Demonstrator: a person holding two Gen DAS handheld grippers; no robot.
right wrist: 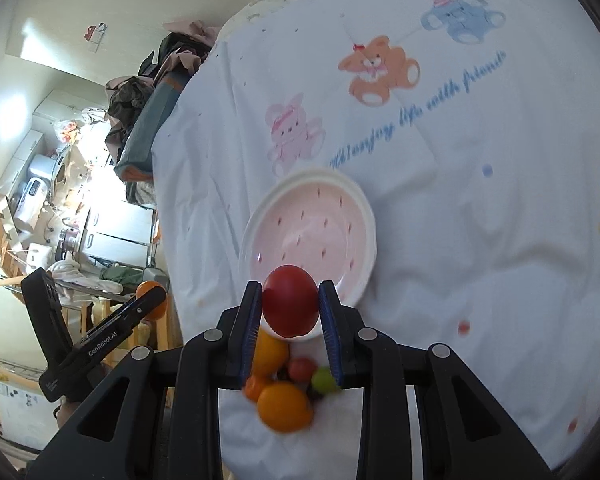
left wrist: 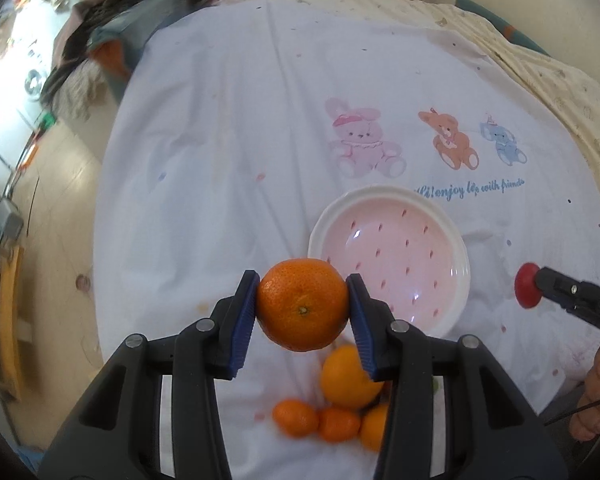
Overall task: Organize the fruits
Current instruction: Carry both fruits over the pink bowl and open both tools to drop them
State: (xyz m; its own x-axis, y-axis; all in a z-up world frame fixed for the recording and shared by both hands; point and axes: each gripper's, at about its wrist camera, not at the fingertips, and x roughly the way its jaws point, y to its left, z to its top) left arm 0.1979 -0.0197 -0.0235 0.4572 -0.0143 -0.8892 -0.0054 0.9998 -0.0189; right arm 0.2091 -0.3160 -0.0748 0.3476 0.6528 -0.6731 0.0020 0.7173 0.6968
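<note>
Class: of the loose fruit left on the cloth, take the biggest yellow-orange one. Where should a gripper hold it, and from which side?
Grip the big yellow-orange fruit across its widest middle, coming from above: it is round, and smaller fruits crowd its far side, leaving the top free.

Both wrist cameras look steeply down from close above the bed; both share the pink plate (left wrist: 388,264) (right wrist: 312,232), which is somewhat blurred in the right view.

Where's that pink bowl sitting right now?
The pink bowl sits empty on the white cloth, just below the printed bunny, with the fruit pile on its near side.
</note>
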